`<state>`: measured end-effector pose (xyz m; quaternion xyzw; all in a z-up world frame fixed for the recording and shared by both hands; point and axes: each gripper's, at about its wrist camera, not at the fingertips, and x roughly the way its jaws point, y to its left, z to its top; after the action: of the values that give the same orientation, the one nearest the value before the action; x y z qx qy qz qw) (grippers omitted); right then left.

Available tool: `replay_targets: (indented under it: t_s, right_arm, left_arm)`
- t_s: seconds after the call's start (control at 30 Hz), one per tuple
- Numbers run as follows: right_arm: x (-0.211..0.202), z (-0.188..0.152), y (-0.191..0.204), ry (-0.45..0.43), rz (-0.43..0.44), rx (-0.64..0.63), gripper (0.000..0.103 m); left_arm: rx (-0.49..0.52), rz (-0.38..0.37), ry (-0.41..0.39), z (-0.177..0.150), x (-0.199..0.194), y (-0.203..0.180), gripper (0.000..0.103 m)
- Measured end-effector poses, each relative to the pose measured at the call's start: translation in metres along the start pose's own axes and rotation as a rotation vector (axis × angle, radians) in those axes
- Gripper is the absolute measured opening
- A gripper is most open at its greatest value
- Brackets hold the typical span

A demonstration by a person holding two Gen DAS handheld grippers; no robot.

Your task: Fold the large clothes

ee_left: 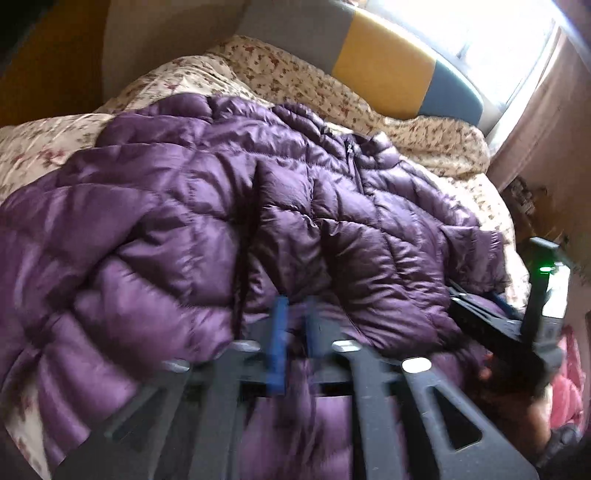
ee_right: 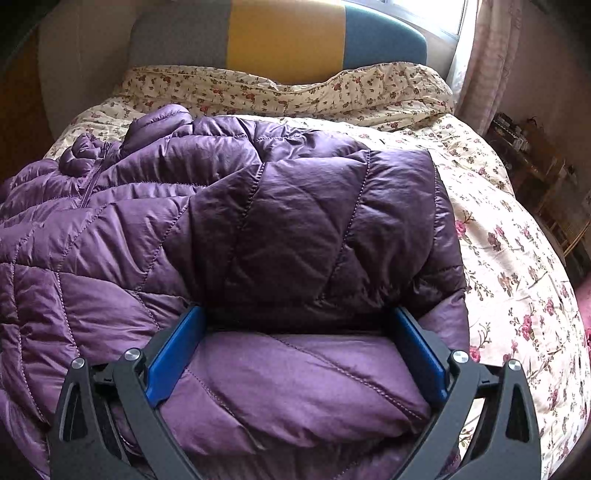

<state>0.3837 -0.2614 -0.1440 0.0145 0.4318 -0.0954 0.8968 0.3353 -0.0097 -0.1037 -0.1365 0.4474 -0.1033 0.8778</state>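
A purple quilted puffer jacket (ee_left: pixel 207 206) lies spread on the bed, zip and collar toward the headboard; it also fills the right wrist view (ee_right: pixel 258 221). My left gripper (ee_left: pixel 293 325) is blurred, its blue pads close together with a fold of the jacket's hem between them. My right gripper (ee_right: pixel 295 347) is wide open, its blue pads (ee_right: pixel 173 354) either side of a folded-over part of the jacket, resting on it. The right gripper also shows at the right edge of the left wrist view (ee_left: pixel 480 314), by the jacket's side.
The jacket lies on a cream floral duvet (ee_right: pixel 498 240). A grey, yellow and blue headboard (ee_right: pixel 280 33) is behind. A bright window and pink curtain (ee_right: pixel 487 62) stand at the right, with a cluttered shelf (ee_right: pixel 528 155) beside the bed.
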Motion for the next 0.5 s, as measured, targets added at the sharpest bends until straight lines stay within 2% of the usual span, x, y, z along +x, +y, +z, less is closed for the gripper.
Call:
replay_targets:
  t_s: [0.03, 0.07, 0.13, 0.33, 0.4, 0.5]
  right_arm:
    - [0.000, 0.000, 0.000, 0.000, 0.000, 0.000, 0.099]
    - [0.000, 0.000, 0.000, 0.000, 0.001, 0.000, 0.099]
    - [0.000, -0.001, 0.000, -0.001, 0.000, 0.000, 0.100]
    - [0.000, -0.001, 0.000, -0.001, 0.000, -0.001, 0.100]
    - [0.000, -0.001, -0.001, -0.002, -0.001, -0.002, 0.100]
    - [0.000, 0.000, -0.001, -0.003, -0.004, -0.003, 0.100]
  left_arm:
    - [-0.012, 0.000, -0.013, -0.001, -0.009, 0.002, 0.067]
    - [-0.033, 0.012, -0.045, -0.004, -0.022, 0.005, 0.078]
    - [-0.070, 0.009, -0.078, -0.013, -0.052, 0.020, 0.078]
    - [-0.266, 0.097, -0.145, -0.061, -0.139, 0.099, 0.078]
    - [-0.346, 0.145, -0.167, -0.080, -0.167, 0.129, 0.078]
    - [-0.528, 0.282, -0.226, -0.123, -0.222, 0.191, 0.078]
